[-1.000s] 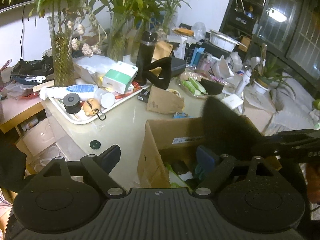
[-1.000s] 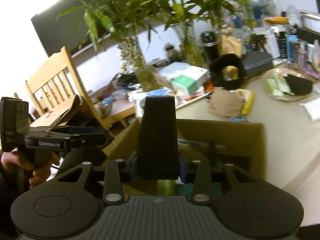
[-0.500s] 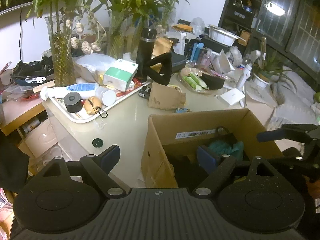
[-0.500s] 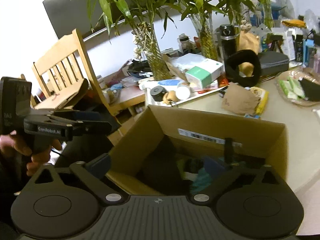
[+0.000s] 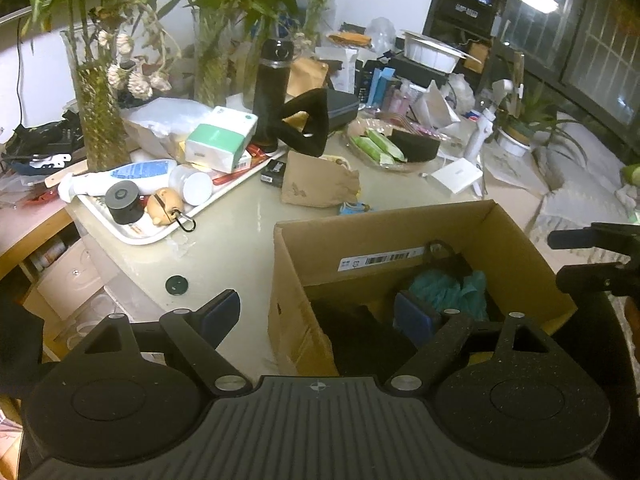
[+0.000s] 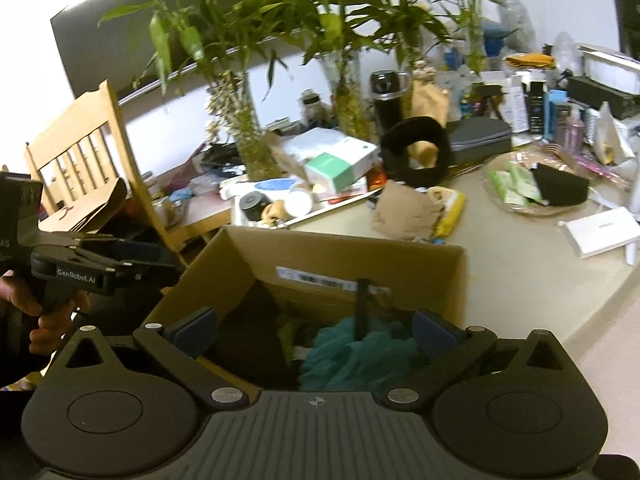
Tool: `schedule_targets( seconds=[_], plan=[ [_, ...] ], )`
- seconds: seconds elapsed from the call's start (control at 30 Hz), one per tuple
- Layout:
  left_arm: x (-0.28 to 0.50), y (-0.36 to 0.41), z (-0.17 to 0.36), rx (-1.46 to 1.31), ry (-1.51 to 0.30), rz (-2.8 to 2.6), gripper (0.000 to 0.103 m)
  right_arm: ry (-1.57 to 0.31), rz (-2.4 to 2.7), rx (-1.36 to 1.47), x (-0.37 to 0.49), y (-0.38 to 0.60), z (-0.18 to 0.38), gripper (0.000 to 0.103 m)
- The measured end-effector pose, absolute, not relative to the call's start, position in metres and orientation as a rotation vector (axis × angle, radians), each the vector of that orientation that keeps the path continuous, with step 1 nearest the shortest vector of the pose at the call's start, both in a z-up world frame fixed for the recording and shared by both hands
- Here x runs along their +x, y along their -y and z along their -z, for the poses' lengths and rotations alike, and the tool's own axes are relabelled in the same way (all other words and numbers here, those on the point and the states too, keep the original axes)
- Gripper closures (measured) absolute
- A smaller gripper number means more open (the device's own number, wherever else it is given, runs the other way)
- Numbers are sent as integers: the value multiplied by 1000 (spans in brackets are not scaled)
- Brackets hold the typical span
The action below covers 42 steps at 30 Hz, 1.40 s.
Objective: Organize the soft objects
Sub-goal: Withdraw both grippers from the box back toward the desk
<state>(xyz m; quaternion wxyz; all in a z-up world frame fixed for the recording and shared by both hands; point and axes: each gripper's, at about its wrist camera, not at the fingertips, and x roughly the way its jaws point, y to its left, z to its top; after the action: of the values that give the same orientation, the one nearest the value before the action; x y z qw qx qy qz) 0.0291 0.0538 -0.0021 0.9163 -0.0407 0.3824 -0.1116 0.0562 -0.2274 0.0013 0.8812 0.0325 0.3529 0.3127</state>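
A: What is at the left, seen from the left tongs [image 5: 318,312]?

B: Far ahead and to the left of them, a white plastic tray [image 5: 140,234] lies on the pale glossy desk [image 5: 240,232]. It carries a white tube with a blue label [image 5: 120,176], a black round cap [image 5: 123,202] and a white and green tissue box [image 5: 222,138]. Nearer, just ahead of the left pad, a small dark green disc [image 5: 176,284] lies on the desk.

A: And the left tongs themselves?

B: Their jaws stand wide and nothing is between the blue pads. The right pad hangs over the open brown cardboard box [image 5: 360,244], the left pad over the desk beside it.

A: Where are the soft things?

B: Inside the box, under and just ahead of the right tongs [image 6: 314,330]: a black foam block [image 6: 248,332] at the left and a teal fluffy cloth [image 6: 352,356] at the right. Well ahead of both tongs, a black foam ring [image 6: 416,150] stands upright on the desk, beside a crumpled brown paper bag [image 6: 404,212].

A: Do the right tongs hold something?

B: No. Their jaws stand wide above the box and the pads touch nothing. Far left of them, a hand [image 6: 44,312] holds the grip of the left tongs.
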Motion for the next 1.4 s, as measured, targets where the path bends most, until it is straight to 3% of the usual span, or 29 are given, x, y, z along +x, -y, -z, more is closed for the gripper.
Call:
schedule_targets(
  seconds=[1.03, 1.4],
  plan=[
    [74, -39, 32, -74, -780, 324, 18, -725, -518, 113, 73, 266, 5, 0],
    [70, -37, 9, 18, -713, 316, 17, -731, -489, 111, 89, 268, 6, 0]
  ],
)
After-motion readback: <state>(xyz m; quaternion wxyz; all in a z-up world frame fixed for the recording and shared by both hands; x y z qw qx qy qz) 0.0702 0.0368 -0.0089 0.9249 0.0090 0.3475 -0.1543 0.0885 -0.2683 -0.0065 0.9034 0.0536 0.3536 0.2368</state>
